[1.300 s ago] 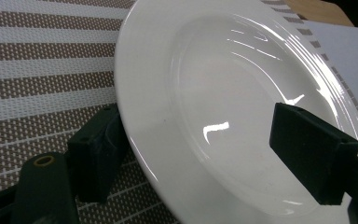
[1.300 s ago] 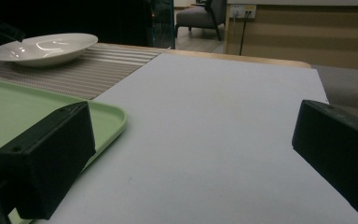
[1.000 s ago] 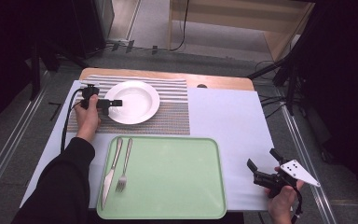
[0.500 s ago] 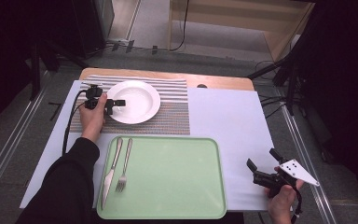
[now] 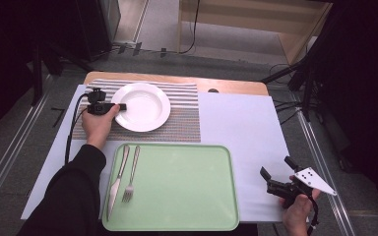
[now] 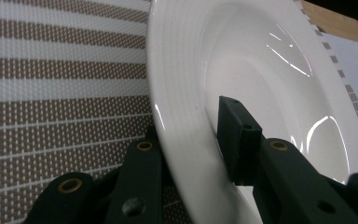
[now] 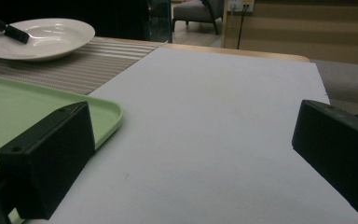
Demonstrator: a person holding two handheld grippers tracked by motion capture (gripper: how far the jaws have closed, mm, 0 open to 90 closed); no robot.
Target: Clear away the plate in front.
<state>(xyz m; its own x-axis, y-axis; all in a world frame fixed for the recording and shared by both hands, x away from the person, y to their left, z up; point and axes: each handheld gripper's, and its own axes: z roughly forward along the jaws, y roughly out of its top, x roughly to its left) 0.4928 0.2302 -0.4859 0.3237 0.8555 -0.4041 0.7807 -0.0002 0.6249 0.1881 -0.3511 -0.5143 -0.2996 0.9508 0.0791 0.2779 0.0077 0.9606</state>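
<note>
A: Right, high view first. What is lying where?

B: Item one: white plate point(image 5: 141, 106), sitting on the striped placemat point(image 5: 184, 118) toward eleven o'clock on the table point(image 5: 241, 128). Item two: left gripper point(image 5: 119, 106), gripping the plate's rim at the plate's nine o'clock. Item three: green tray point(image 5: 177, 187) at six o'clock, carrying a knife point(image 5: 116, 180) and a fork point(image 5: 131, 174) side by side along its nine o'clock edge. Item four: right gripper point(image 5: 275, 173), hovering at four o'clock past the tray's corner, well apart from the plate.

A: And the left gripper view?

B: The plate point(image 6: 261, 88) is standing between the jaws of the left gripper point(image 6: 193, 135): one jaw is pressing on the inner face of the rim, the other is lying under it against the placemat point(image 6: 60, 93). So the jaws are pinching the plate's rim.

A: Right gripper view?

B: The right gripper point(image 7: 191, 154) is holding its jaws spread wide, nothing between them, over the bare table point(image 7: 214, 116). The tray point(image 7: 37, 107) corner is showing at nine o'clock, the plate point(image 7: 42, 35) at eleven o'clock, far off on the placemat point(image 7: 84, 65).
</note>
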